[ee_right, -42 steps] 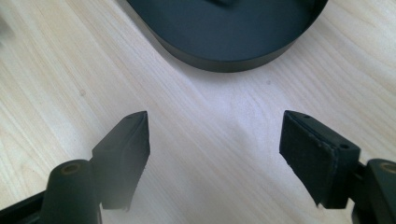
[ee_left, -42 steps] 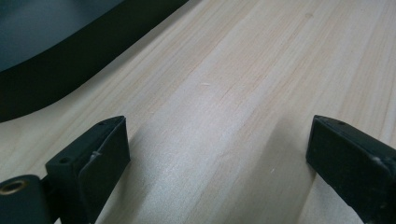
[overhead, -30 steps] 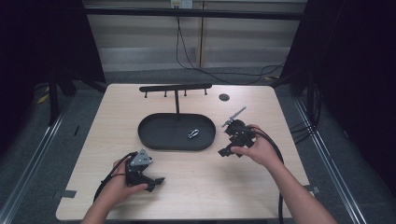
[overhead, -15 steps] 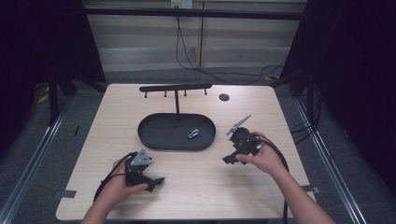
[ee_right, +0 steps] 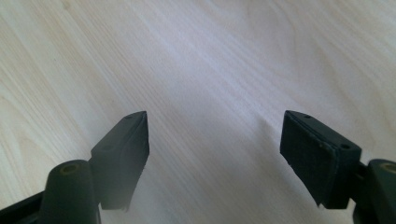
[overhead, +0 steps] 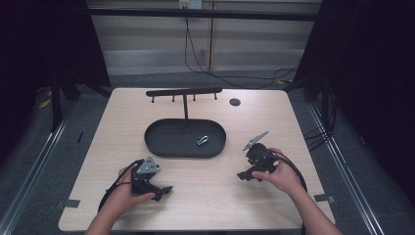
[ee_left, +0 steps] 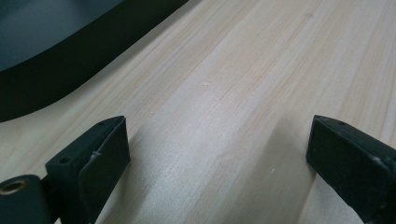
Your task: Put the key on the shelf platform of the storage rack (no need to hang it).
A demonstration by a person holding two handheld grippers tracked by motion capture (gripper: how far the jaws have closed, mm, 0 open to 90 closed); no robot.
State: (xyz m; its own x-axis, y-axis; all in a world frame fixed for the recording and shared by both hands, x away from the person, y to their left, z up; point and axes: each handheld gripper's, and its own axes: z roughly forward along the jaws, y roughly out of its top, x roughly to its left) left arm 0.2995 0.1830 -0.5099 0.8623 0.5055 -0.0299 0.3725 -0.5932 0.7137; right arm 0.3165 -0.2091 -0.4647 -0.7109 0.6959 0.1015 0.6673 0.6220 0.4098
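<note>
Claws stood wide and empty as I held the left claw (overhead: 164, 190) and right claw (overhead: 243, 175) low over the desk (overhead: 215, 196), the small metal clip (overhead: 202, 140) lying untouched in the black tray (overhead: 161, 147), its pickup, by my judgement, not yet begun.

There are no words, numbers, labels or signs to read anywhere. The pale wooden counter (overhead: 205, 196) is plain wood grain. The black oval tray (overhead: 166, 142) has no writing on it. The black jaws seen in the two gripper views have small screw holes but no letters or marks.
</note>
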